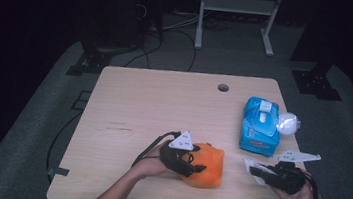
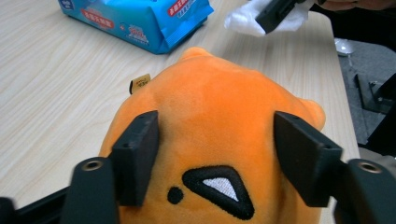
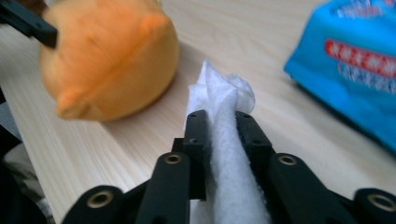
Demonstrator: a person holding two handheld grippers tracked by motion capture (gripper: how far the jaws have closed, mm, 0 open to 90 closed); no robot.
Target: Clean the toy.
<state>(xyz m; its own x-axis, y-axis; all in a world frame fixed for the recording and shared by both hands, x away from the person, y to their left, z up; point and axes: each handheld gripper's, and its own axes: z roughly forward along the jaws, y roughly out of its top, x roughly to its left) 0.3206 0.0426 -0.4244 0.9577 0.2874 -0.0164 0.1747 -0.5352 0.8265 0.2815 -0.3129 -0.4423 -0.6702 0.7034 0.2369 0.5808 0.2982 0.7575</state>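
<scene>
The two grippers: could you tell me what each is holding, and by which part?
The left gripper clamps the orange plush toy across its sides. The right gripper pinches a white wipe along its middle, its bunched end sticking out past the fingertips.

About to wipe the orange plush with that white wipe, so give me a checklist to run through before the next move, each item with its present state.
1. Wipe clamped between the right gripper fingers: ok.
2. Orange plush toy between the left gripper fingers, their pads against its sides: ok.
3. Plush resting on the table, not lifted: ok in the high view.
4. Bare table between wipe and plush: ok.
5. Blue wipe pack away from the plush: ok.
6. Wipe damp enough to clean: cannot tell.
</scene>
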